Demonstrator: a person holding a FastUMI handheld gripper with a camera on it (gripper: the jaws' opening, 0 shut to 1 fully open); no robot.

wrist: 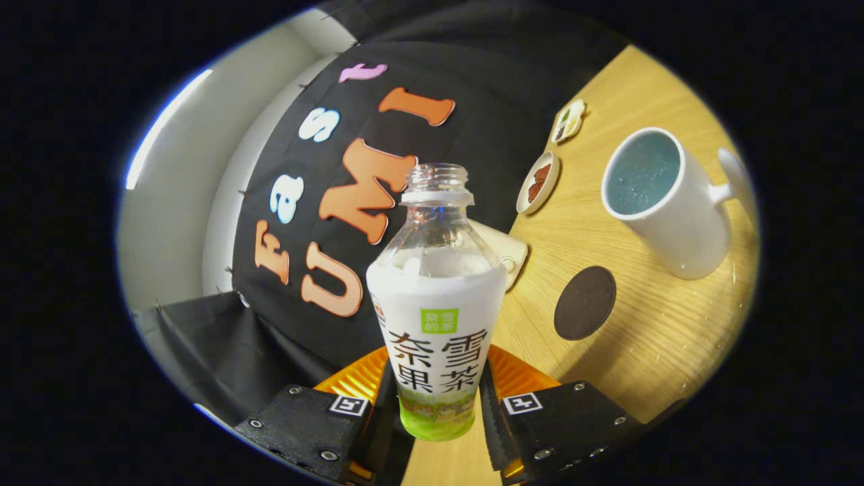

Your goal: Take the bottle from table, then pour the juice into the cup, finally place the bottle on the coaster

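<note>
Your fingers [391, 412] pinch the bottle [435, 297] between them, both pads pressing its lower sides; the gripper [435, 422] holds it capless and tilted against the scene. Beyond it on the table [648, 351] lies the coaster [584, 302], with the cup [665, 199] farther off, apart from it. Two small dishes [538, 182] sit near the wall.

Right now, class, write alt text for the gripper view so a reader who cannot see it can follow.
The gripper has its fingers closed on an uncapped bottle with a white label, held tilted over a wooden table. Beyond it lie a dark round coaster, a white cup with a blue inside, and two small dishes.
</note>
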